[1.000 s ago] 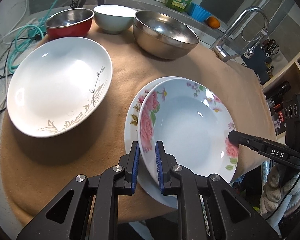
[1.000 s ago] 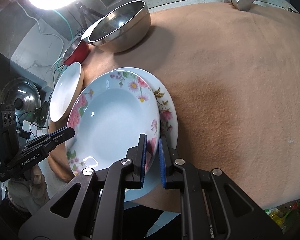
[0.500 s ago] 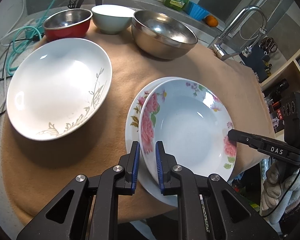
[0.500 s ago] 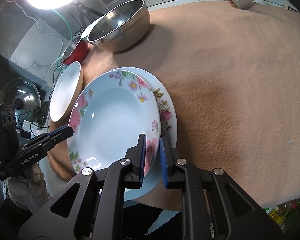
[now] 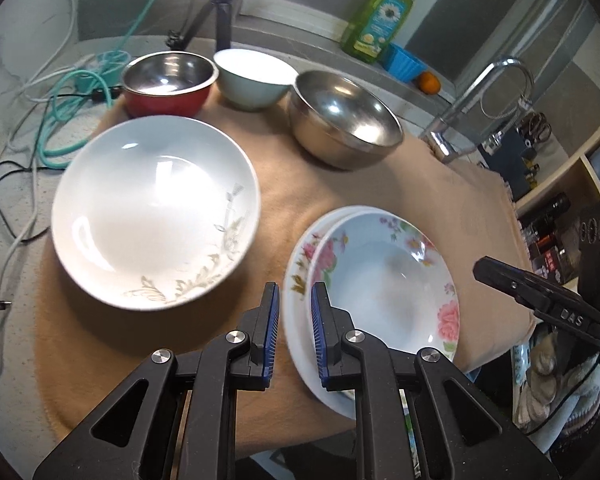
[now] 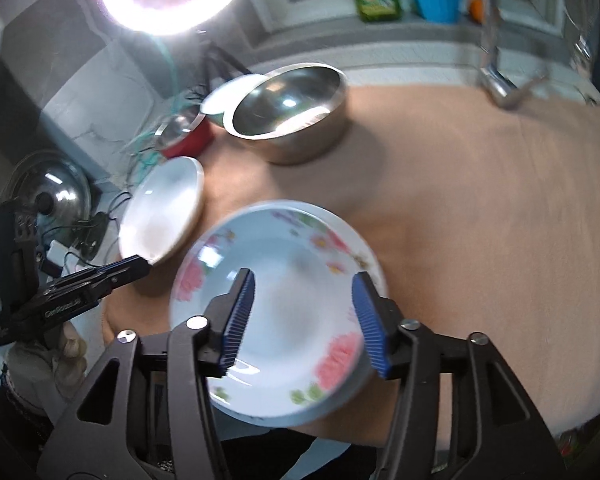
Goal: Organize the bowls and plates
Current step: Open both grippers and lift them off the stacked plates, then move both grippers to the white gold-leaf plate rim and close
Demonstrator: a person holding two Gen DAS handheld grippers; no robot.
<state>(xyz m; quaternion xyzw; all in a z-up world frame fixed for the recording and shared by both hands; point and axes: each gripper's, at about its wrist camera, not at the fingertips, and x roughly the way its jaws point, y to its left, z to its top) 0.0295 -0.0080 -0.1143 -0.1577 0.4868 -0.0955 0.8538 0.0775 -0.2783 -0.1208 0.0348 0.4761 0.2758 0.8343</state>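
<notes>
The left gripper point(image 5: 293, 312) sits just left of the stacked flower plates point(image 5: 384, 292), fingers a little apart. The right gripper point(image 6: 304, 316) hangs over them, fingers wide apart, holding nothing.

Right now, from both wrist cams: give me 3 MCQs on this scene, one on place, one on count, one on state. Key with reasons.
1. Where does the floral plate sit?
A. on another plate
B. in the steel bowl
C. on the sill

2. How many bowls stand behind the white plate?
A. one
B. three
C. five

3. The right gripper is
A. shut on the floral plate
B. open
C. holding a bowl

Key:
1 A: a second rim shows under it.
2 B: red bowl, pale bowl, steel bowl.
3 B: its fingers stand wide apart above the plate, clamping nothing.
</notes>
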